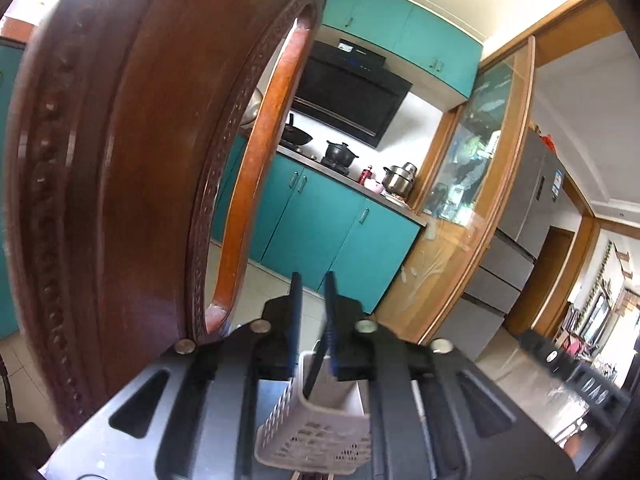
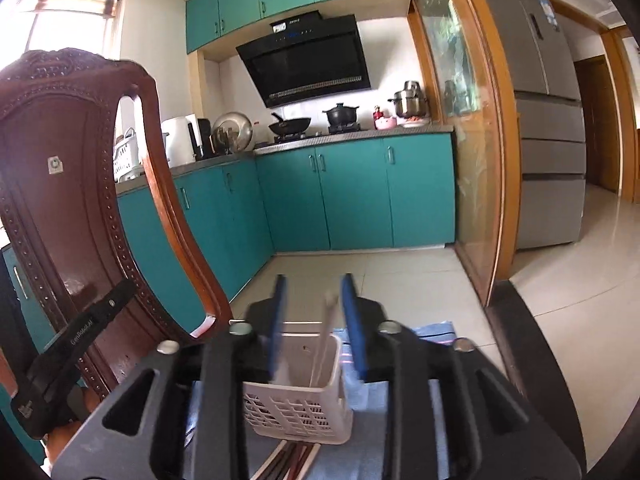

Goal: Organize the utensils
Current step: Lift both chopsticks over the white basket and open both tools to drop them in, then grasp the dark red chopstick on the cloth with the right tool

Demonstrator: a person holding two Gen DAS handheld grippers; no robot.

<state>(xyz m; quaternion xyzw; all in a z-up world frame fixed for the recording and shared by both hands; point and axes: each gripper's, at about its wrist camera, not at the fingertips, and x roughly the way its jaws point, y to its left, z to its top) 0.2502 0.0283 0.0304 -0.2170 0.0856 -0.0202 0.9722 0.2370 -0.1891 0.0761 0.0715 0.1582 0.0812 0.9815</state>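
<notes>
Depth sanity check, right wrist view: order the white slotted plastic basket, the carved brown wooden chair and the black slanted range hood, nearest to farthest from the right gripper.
1. White slotted plastic basket: directly below the right gripper, on the blue cloth.
2. Carved brown wooden chair: left, beside the table.
3. Black slanted range hood: far wall, above the stove.

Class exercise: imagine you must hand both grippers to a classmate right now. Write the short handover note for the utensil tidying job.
Left gripper: jaws apart, nothing pressed between them, above the white basket.
Right gripper: open, over the same basket, with a pale chopstick standing loose between its fingers, not gripped.
Things: the basket stands on a blue cloth; dark chopsticks lie on the cloth in front of the basket.
Done: at least one pale chopstick stands in the basket.
Left: pick up the dark chopsticks and stand them in the basket.
</notes>
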